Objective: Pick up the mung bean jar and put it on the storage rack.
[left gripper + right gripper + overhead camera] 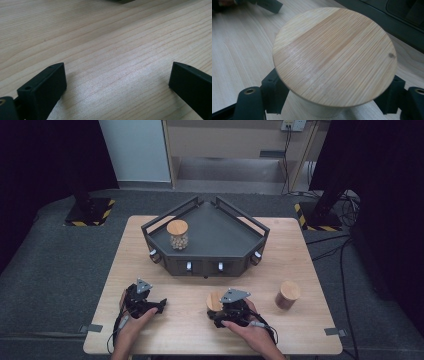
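The right gripper (pixel 218 310) had its two black jaws drawn in on either side of a small glass jar with a round bamboo lid (pixel 334 58), gripping the body just under the overhanging lid. The jar stood upright on the pale wooden table (pixel 190 320), directly ahead of that gripper and close to the person's edge.

The left gripper (pixel 159 305) lay off to the side with its jaws spread wide and nothing between them but bare tabletop.

Beyond the held jar sat the dark grey angular metal corner tray (pixel 215 237), where a second bamboo-lidded jar of pale round pieces (pixel 178 234) already stood at its left end. A third jar with a brownish body (pixel 287 294) waited on the table to the right of the right gripper.

I judged the step to be lifting the gripped jar toward the tray. To do it well, the grip should stay on the glass rather than the lid, which might pull off. The lift should go straight up, clearing the tray's raised rail before crossing it, and set down apart from the jar there.
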The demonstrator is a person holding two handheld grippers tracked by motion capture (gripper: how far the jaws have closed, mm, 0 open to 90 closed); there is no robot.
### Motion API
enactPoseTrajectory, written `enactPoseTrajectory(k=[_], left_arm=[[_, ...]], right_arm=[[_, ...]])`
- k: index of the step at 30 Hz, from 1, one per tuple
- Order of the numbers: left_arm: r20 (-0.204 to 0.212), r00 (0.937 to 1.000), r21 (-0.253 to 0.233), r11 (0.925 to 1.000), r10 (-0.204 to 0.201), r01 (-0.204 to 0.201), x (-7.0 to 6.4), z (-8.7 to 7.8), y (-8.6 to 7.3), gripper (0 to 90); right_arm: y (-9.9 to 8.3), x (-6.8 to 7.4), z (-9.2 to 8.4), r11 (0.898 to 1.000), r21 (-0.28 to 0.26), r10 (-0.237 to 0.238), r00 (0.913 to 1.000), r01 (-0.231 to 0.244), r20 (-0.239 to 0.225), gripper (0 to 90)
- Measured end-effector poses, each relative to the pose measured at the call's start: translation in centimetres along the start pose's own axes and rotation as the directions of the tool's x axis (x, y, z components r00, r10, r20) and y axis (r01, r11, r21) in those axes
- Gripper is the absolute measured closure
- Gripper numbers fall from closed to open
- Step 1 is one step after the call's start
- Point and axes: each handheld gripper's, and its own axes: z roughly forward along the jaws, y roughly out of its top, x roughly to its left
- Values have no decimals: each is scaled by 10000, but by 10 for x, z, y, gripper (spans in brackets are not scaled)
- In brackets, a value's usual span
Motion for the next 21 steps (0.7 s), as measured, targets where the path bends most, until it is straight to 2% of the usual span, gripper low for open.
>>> enactPoseTrajectory(k=[5,11,21], left_arm=[[0,10000,3,10000,4,-4,0,0,0,0],[-1,10000,3,10000,4,-4,0,0,0,0],[-1,10000,1,10000,2,-2,0,0,0,0]], right_arm=[[5,5,-5,9997,-20,-232,9994,233,239,254],[12,9,-8,9987,22,-502,9984,502,265,254],[20,9,-16,9987,-144,-477,9985,481,270,254]])
